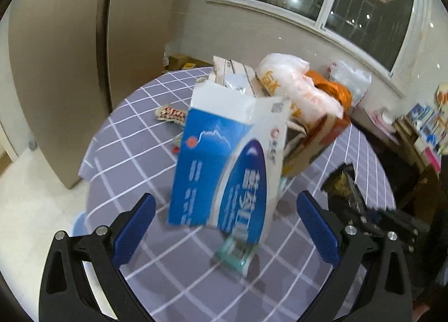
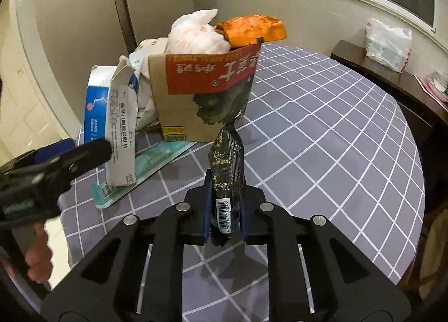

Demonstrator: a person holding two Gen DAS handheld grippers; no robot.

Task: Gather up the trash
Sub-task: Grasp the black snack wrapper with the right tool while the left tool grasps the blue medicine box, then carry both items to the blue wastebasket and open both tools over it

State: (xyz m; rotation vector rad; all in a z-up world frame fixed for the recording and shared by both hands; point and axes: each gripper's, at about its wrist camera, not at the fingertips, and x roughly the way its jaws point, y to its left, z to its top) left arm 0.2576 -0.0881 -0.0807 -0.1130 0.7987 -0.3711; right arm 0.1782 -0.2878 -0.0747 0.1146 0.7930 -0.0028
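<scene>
Left gripper (image 1: pixel 225 228): jaws spread wide on either side of the blue carton (image 1: pixel 221 165), pads clear of it, nothing held.
Blue carton: upright on the checked table (image 1: pixel 134 159), top torn open, leaning slightly; contents out of sight.
Teal packet (image 1: pixel 236 254): flat on the cloth at the carton's foot, partly under it.
Small wrapper (image 1: pixel 170 115): loose on the table beyond the carton, not yet collected.
Brown box (image 2: pixel 196 92): just behind the carton, already overfull, with a white plastic bag (image 2: pixel 196 33) and an orange packet (image 2: pixel 252 27) bulging above the rim.
Right gripper (image 2: pixel 225 218): clamped nearly closed on the lower end of a dark wrapper (image 2: pixel 226 165), held upright in front of the box.
Dark wrapper: off the table, top end close to the box's front wall, not yet inside.
Risk, carton: likely to topple or slide if only one pad meets it, being light, tall and already leaning.
Risk, box: little room left on top; a wrapper dropped onto the heap may well slip off, or dislodge the orange packet.
Risk, grip: thin foil pinched low down may flop or slide out on the way over.
Risk, crowding: both grippers work near the same cluster, so a knock against carton or box looks possible.
</scene>
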